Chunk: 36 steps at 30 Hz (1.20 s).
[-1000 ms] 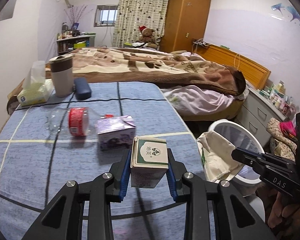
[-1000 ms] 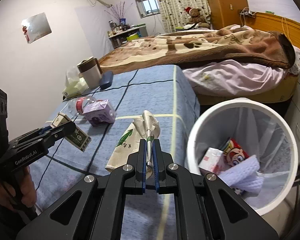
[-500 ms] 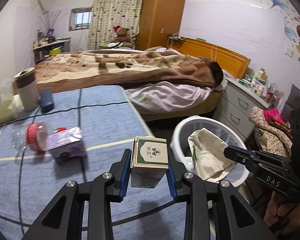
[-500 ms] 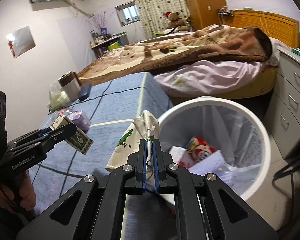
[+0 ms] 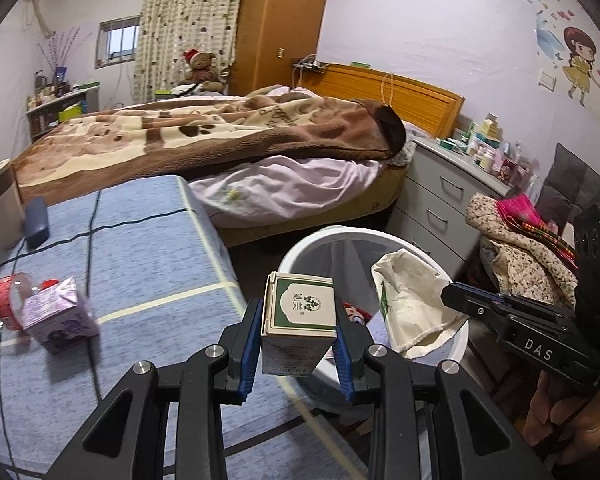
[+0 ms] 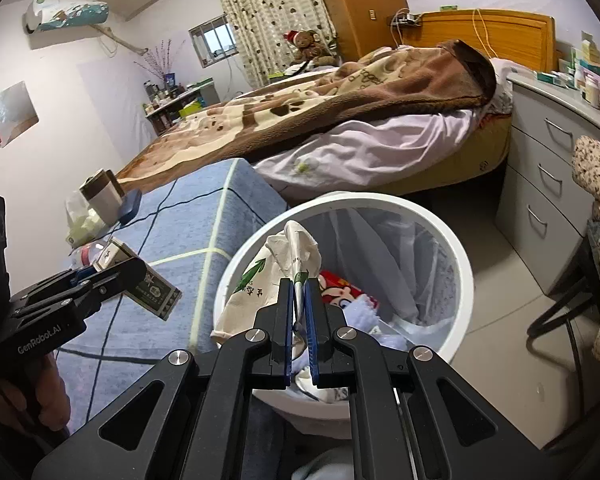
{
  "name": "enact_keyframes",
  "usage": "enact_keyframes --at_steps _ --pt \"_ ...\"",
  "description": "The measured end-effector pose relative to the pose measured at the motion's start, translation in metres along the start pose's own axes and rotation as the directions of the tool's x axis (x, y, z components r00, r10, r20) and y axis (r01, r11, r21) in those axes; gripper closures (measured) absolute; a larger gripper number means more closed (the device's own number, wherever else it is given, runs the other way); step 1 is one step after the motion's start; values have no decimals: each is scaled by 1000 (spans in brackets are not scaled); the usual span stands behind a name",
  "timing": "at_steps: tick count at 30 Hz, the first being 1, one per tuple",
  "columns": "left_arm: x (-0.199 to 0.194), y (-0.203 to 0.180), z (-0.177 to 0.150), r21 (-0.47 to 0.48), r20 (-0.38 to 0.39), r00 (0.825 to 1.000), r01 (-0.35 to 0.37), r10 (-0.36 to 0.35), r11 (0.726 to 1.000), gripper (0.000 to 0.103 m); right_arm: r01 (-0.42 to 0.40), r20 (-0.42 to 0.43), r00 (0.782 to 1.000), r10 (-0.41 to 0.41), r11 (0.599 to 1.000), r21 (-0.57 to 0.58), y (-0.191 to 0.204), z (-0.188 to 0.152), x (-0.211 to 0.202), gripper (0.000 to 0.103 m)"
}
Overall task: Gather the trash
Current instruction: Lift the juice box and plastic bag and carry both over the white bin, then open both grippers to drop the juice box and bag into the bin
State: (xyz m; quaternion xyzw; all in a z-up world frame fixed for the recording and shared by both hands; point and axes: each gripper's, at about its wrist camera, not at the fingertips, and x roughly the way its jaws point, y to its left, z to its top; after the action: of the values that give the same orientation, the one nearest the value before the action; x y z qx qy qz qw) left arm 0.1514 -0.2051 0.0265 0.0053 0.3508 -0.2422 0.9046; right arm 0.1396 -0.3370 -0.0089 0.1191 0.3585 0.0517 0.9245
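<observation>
Our right claw (image 6: 300,312) pinches the crumpled cream paper bag (image 6: 268,276), hiding the round white bin's (image 6: 456,248) contents; the left claw (image 5: 298,344) grips the green-and-white carton (image 5: 298,320); both have swung from the blue tabletop's (image 5: 140,248) edge over the bin.

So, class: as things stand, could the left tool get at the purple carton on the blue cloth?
Probably not yet. The left tool is shut on a green box, so it has no free grip. The purple carton itself lies in the open, with only a plastic bottle beside it.

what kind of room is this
A lived-in bedroom, most likely in a home: a bed with a brown blanket, a wooden wardrobe, and a grey chest of drawers topped with bottles. A white trash bin stands beside the bed.
</observation>
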Motion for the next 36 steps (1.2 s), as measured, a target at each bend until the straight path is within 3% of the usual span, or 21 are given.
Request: enact_keyframes --at_steps 18,26,30,36 --pt "49 -32 1 25 -83 991 111 -109 994 70 51 -40 998 -49 997 59 -34 -7 2 97" --pt "70 -37 0 19 -127 984 127 -123 992 70 59 -74 996 -54 996 70 -40 -10 8 96" --pt "70 -35 0 10 -121 985 128 -126 992 56 66 -77 995 -61 996 66 -40 -10 9 94" --pt "65 -33 1 9 -106 986 129 -127 992 55 63 -65 996 -59 996 62 -39 -9 5 86"
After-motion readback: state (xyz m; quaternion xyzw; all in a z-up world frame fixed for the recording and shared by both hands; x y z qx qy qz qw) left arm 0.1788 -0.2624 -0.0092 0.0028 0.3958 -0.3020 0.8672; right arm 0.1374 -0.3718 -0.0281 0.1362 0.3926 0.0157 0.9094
